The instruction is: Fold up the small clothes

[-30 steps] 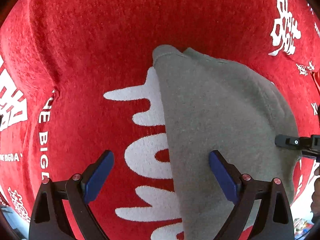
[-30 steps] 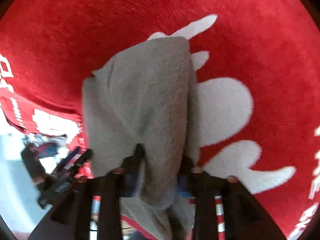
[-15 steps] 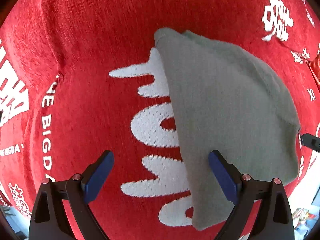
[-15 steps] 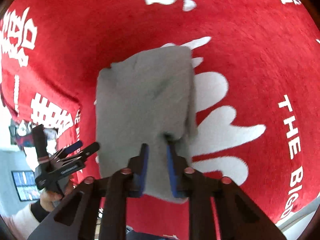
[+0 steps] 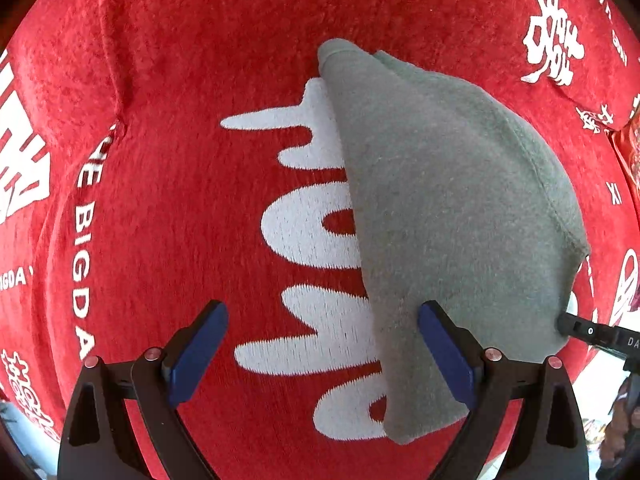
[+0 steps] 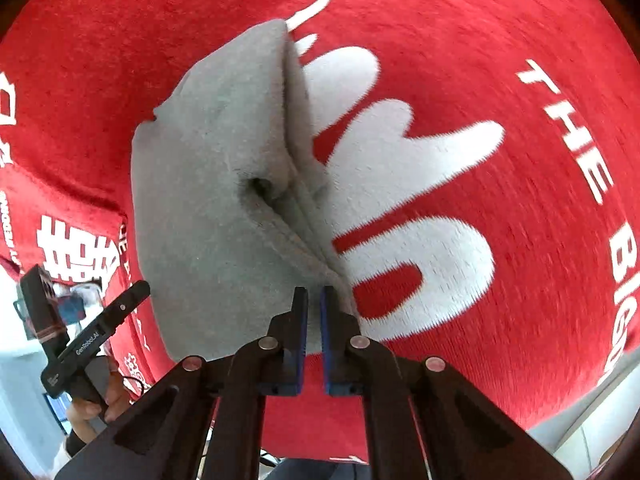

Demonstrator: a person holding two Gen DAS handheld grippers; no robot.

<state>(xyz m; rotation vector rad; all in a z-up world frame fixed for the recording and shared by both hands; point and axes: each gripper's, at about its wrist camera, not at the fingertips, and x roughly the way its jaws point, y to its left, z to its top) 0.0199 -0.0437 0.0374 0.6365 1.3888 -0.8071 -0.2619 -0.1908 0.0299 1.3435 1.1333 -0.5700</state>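
A small grey fleece garment (image 5: pixel 452 216) lies folded on a red cloth with white lettering (image 5: pixel 180 184). My left gripper (image 5: pixel 320 352) is open and empty, its right finger over the garment's near edge. In the right wrist view the same garment (image 6: pixel 216 200) shows a fold line down its middle. My right gripper (image 6: pixel 314 312) is shut on the garment's near corner, jaws almost together. The tip of the right gripper shows at the right edge of the left wrist view (image 5: pixel 592 332).
The red cloth (image 6: pixel 500 60) covers the whole work surface, with a crease at the left (image 5: pixel 116 92). The left gripper and the hand holding it show at the lower left of the right wrist view (image 6: pixel 88 344). The table edge lies at the lower right (image 6: pixel 592 412).
My right gripper has pulled the garment's corner across, so the grey fabric now lies doubled over with a fold line. The left gripper stayed open near the near edge.
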